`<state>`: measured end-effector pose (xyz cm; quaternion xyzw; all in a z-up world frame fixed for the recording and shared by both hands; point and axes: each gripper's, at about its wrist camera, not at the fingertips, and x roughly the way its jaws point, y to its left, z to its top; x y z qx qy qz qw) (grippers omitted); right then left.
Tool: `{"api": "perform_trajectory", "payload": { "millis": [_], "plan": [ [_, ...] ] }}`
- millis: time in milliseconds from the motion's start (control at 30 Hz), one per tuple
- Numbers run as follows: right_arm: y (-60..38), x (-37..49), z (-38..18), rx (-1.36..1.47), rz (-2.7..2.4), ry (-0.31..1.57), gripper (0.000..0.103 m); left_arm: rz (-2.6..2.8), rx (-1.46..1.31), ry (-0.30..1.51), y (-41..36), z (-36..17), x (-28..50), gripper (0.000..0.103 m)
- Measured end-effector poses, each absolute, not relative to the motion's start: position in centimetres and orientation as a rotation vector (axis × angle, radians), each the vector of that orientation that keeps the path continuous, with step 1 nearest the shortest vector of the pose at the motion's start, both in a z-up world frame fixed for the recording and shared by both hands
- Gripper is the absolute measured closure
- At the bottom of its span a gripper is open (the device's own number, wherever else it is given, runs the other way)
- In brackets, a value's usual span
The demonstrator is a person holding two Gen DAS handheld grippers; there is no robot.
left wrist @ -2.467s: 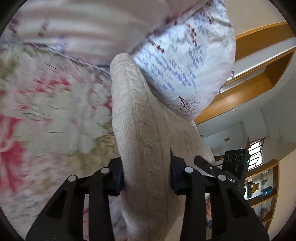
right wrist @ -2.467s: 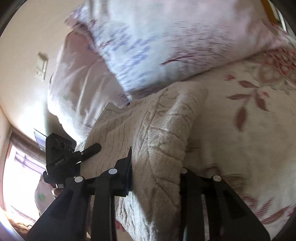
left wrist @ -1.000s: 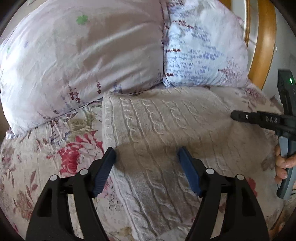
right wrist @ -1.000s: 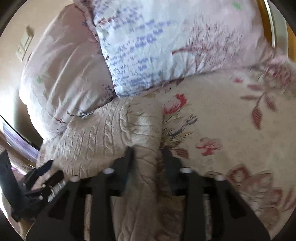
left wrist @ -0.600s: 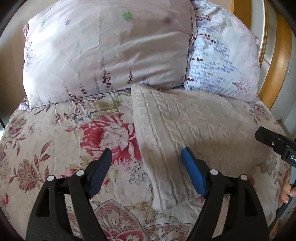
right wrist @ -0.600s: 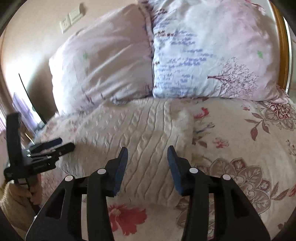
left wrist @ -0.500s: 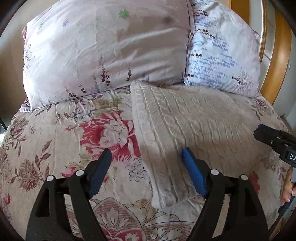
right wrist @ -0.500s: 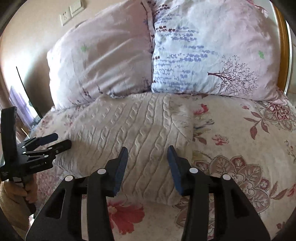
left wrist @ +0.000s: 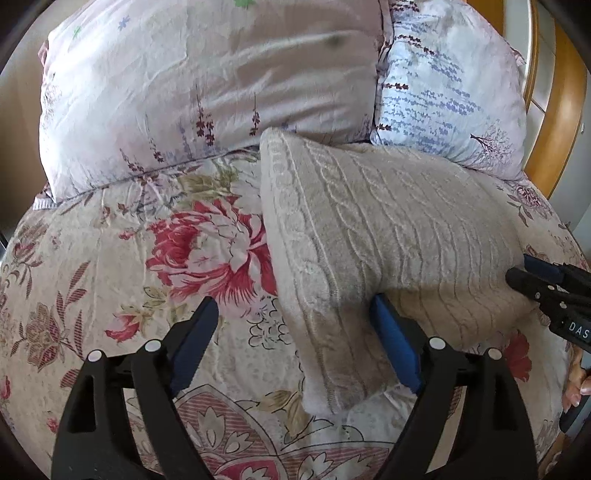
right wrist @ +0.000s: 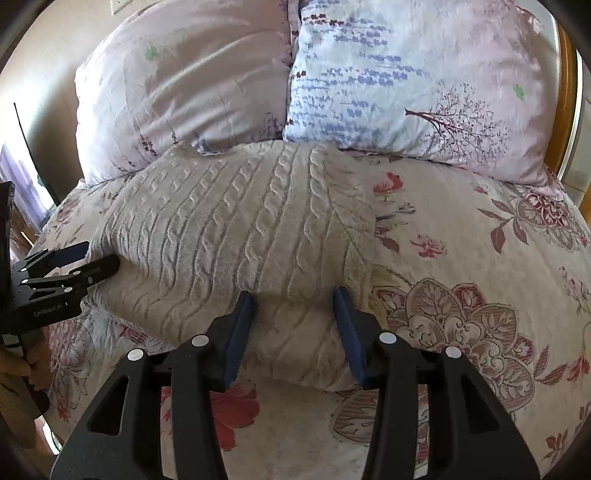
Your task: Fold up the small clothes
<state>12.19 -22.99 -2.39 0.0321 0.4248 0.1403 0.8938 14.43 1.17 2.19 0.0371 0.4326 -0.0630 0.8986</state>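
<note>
Sweater [left wrist: 369, 229] between spread (both) grippers [left wrist: 291, 343]

Location type: bedroom in a private home.

Evidence:
- A bed carries a quilted floral bedspread [left wrist: 110, 266] printed with large red and pink blossoms on a pale ground.
- Two pillows stand at the head of the bed: a pink pillow [left wrist: 207, 81] with sprig motifs and, touching it, a pale blue pillow [left wrist: 447, 99] printed with lavender and a small tree.
- A curved wooden headboard [left wrist: 557, 122] rises behind the blue pillow.
- A wall switch plate [right wrist: 120, 5] is mounted on the beige wall above the pink pillow.
- A cream cable-knit garment [right wrist: 236, 229] lies on the bedspread, just below the pillows.
</note>
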Motion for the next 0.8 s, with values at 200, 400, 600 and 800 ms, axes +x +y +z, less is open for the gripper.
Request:
{"api": "perform_trajectory", "payload": {
  "millis": [200,400,600,800],
  "plan": [
    [-24.0,12.5,-1.8,0.146,0.311,0.893,0.056,-0.164,-0.032,0.935,2.3,2.4,14.6,0.012],
    [-26.9,9.8,1.5,0.185,0.221,0.765,0.025,-0.153,-0.059,0.898,4.2,4.2,12.4,0.008],
    [-27.0,8.2,1.9,0.159,0.170,0.762,0.005,-0.082,-0.057,0.892,5.4,4.7,10.3,0.002],
    [-25.6,6.8,1.5,0.168,0.171,0.758,0.001,-0.103,-0.034,0.931,3.5,4.1,8.9,0.002]
  ]
}}
